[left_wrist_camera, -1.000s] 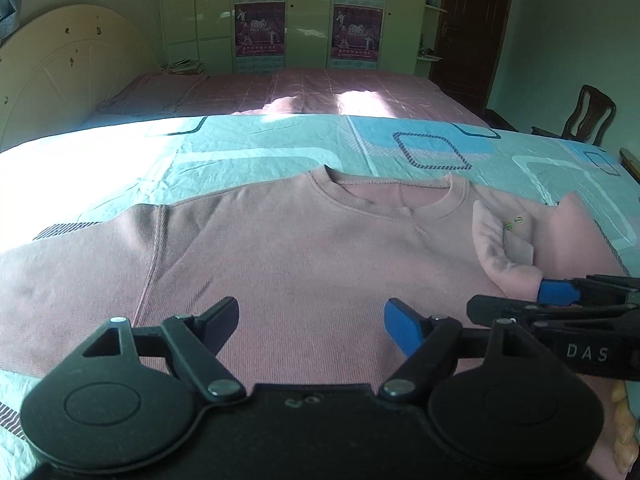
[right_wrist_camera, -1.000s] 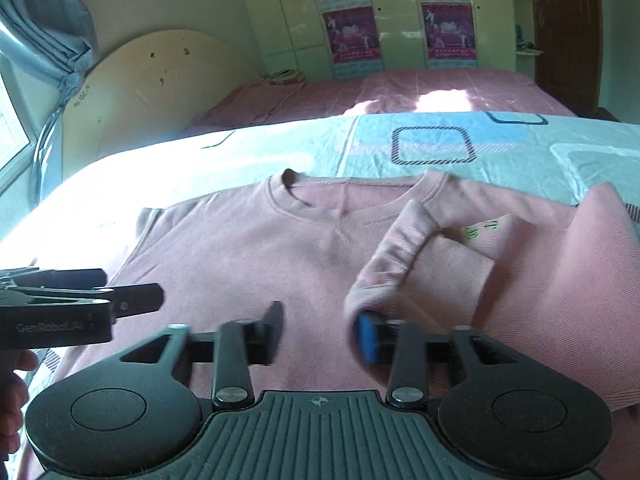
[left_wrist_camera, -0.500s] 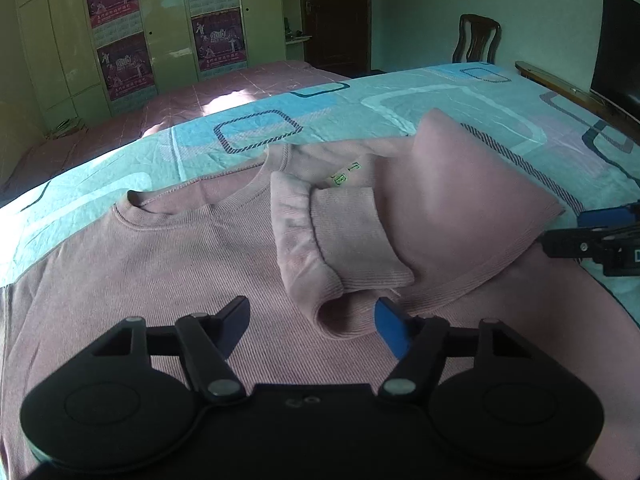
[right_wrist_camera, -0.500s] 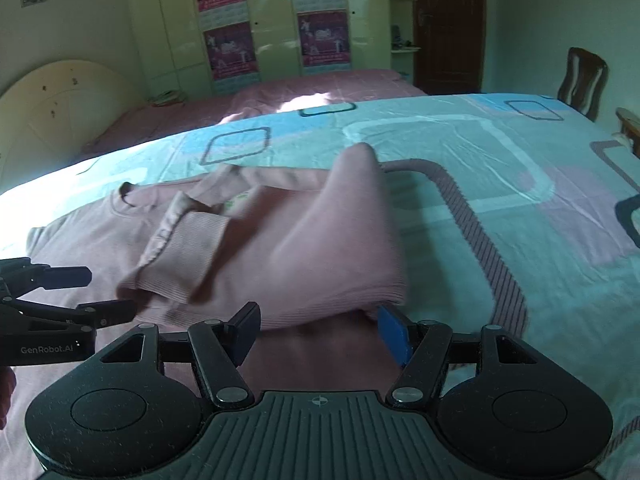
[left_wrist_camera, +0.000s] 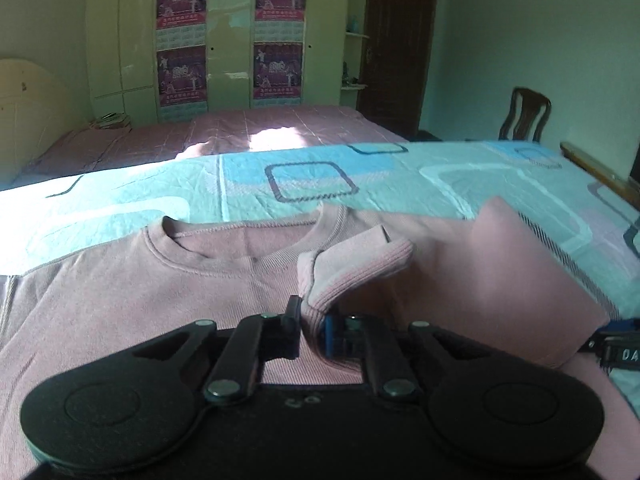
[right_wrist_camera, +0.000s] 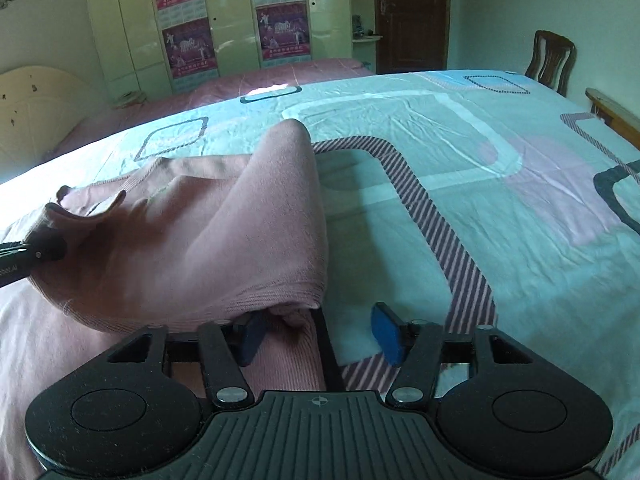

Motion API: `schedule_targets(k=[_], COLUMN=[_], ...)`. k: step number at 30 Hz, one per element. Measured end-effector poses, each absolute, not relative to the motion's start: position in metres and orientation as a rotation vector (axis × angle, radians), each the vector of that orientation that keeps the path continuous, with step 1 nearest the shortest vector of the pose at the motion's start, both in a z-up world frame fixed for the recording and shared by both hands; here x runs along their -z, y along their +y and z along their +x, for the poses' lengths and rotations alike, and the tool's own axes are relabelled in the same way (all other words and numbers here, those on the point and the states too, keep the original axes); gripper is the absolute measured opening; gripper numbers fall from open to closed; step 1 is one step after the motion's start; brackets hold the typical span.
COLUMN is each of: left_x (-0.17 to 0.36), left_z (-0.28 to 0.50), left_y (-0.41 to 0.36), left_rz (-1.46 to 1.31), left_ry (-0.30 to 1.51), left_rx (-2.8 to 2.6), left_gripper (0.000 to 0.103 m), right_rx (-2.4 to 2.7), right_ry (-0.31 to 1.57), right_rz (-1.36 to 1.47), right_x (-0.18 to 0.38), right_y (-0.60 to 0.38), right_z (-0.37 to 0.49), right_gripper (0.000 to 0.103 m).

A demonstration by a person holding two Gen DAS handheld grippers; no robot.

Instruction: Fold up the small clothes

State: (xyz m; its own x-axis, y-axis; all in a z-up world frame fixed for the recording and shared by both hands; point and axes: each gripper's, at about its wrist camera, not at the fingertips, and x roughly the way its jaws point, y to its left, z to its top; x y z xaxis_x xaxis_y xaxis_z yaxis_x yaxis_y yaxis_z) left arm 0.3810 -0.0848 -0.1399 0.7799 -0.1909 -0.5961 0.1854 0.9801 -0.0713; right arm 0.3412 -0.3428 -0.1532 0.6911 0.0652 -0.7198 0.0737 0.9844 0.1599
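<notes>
The room is a bedroom with pale green walls, a tall wardrobe (left_wrist_camera: 224,36) with purple posters (left_wrist_camera: 182,0) on its doors, a dark wooden door (left_wrist_camera: 400,44) and a wooden chair (left_wrist_camera: 524,116) near the far wall. A second bed with a pink cover (left_wrist_camera: 240,136) stands behind the near bed, and the near one has a turquoise sheet (right_wrist_camera: 460,168) with square patterns and striped bands.

On this sheet lies a pink sweatshirt (left_wrist_camera: 140,292), front side up, with its round neckline (left_wrist_camera: 224,236) toward the far side of the bed. One sleeve is folded inward over the chest, and its ribbed cuff (left_wrist_camera: 352,260) lies just beside the neckline.

The left gripper (left_wrist_camera: 310,330) points downward to the cloth, and its fingers are together on the ribbed cuff: a fold of the cuff is pinched between the black pad and the blue pad. In the right wrist view the same gripper (right_wrist_camera: 44,250) appears at the left edge, with the pink cloth gathered at its tip.

The right gripper (right_wrist_camera: 316,336) is at the side edge of the sweatshirt, where the folded part makes a thick roll. Its fingers (right_wrist_camera: 386,334) are apart but they are closing. The left pad is under the edge of the folded cloth, and the right blue pad stands over the bare sheet, not touching the cloth. A small part of the cloth edge is between them, but it is not pressed.
</notes>
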Motion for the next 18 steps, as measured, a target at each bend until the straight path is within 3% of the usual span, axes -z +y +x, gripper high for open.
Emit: schedule_targets(k=[4, 5, 7, 13, 16, 18], left_x=[0.118, 0.116, 0.120, 0.165, 0.167, 0.161], left_z=[0.372, 0.368, 0.359, 0.350, 0.349, 0.349], left_y=[-0.050, -0.041, -0.020, -0.005, -0.003, 0.004], left_rz=[-0.129, -0.154, -0.211, -0.243, -0.227, -0.223], left_ry=[0.559, 0.548, 0.560, 0.735, 0.746, 0.751], left_rx=[0.125, 0.100, 0.046, 0.001, -0.013, -0.028], left_gripper=[0.010, 0.010, 0.010, 0.011, 0.021, 0.033], right_rx=[-0.009, -0.015, -0.021, 0.024, 0.002, -0.029], right_ry=[0.821, 0.821, 0.824, 0.830, 0.838, 0.868], right_rz=[0.189, 0.189, 0.181, 0.222, 0.188, 0.169], right_x=[0.159, 0.159, 0.159, 0.163, 0.160, 0.155], right_y=[-0.338, -0.337, -0.334, -0.340, -0.341, -0.344], right_z=[0.356, 0.357, 0.358, 0.347, 0.342, 0.338], right_gripper=[0.041, 0.028, 0.012, 0.011, 0.011, 0.012])
